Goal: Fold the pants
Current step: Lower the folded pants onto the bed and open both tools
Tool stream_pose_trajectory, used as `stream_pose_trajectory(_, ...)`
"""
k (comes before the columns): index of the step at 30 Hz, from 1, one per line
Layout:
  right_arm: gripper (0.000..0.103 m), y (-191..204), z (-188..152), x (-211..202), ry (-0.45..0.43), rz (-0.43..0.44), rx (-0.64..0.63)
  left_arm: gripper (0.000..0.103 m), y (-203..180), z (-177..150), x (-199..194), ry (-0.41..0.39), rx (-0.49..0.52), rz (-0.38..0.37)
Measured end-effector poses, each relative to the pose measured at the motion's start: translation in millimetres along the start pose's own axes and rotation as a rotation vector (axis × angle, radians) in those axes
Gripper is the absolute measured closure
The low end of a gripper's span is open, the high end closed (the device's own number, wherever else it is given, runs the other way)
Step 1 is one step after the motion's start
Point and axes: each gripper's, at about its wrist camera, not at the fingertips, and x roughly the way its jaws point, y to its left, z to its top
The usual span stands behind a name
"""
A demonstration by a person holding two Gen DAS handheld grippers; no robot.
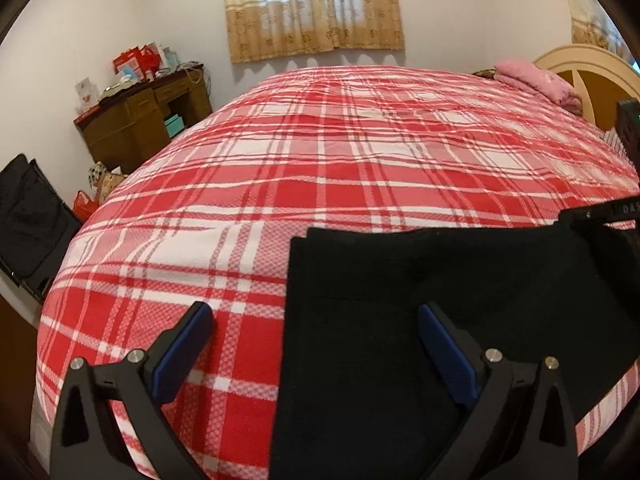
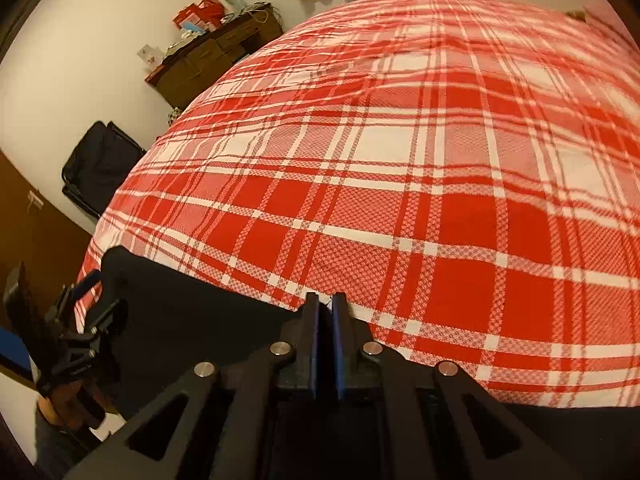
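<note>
**A:** Pants — where are they?

**B:** The black, soft-fabric pants lie folded flat on the bed, on its red-and-white plaid bedspread. In my left wrist view they fill the lower right, from about four o'clock round to six, with a straight folded edge running up the middle of the picture.

**A:** And your left tongs?

**B:** My left tongs stand wide open and hold nothing. One blue-padded finger sits over bare plaid at seven o'clock; the other is over the black cloth at five o'clock. The folded edge falls between them. I cannot tell if the pads touch the fabric.

**A:** The right tongs?

**B:** My right tongs are nearly closed, with only a thin slit between the blue pads, at six o'clock in the right wrist view. Their tips sit at the far edge of the pants, where black meets plaid. Whether cloth is pinched in that slit, I cannot tell. The left tongs show at eight o'clock there, beside the dark cloth's corner.

**A:** What else is around?

**B:** A brown wooden dresser with red boxes on top at ten o'clock in the left view, beige patterned curtains at twelve, folded pink bedding near a cream headboard at two, and a black fabric bag at nine.
</note>
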Motion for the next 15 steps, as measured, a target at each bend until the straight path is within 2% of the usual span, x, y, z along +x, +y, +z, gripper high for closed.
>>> stream_pose_trajectory(2, 0.074, 2.2, -4.5, -9.2, -0.031, -0.037, -0.023, 0.000, -0.9, -1.8, -10.0, -0.027, -0.002, 0.027)
stream_pose_trajectory(3, 0.060, 2.4, -7.2, -15.5, -0.048, -0.045, -0.026, 0.000, -2.5, -2.3, -16.8, -0.047, 0.006, 0.046)
stream_pose_trajectory(4, 0.055, 2.5, -9.8, -22.3, -0.069, -0.044, -0.026, 0.000, -5.4, -2.3, -23.6, -0.064, 0.016, 0.057)
stream_pose_trajectory(6, 0.055, 4.4, -16.1, -35.9, -0.108, -0.043, -0.040, 0.000, -8.9, -0.4, -29.1, -0.080, 0.030, 0.046)
stream_pose_trajectory(8, 0.055, 7.4, -22.9, -44.8, -0.130, -0.054, -0.059, 0.000, -12.1, 0.6, -22.9, -0.063, 0.048, 0.044)
stream_pose_trajectory(11, 0.055, 11.0, -35.0, -39.8, -0.081, -0.037, -0.087, 0.000, -12.9, -4.0, -4.0, -0.014, 0.052, 0.075)
stream_pose_trajectory(13, 0.055, 7.2, -44.0, -32.0, -0.066, -0.071, -0.097, 0.000, -4.8, -6.8, 1.3, -0.011, -0.007, 0.032)
stream_pose_trajectory(15, 0.055, 5.9, -48.0, -32.1, -0.082, -0.063, -0.105, 0.000, 0.4, -6.5, 2.8, -0.012, -0.029, 0.006)
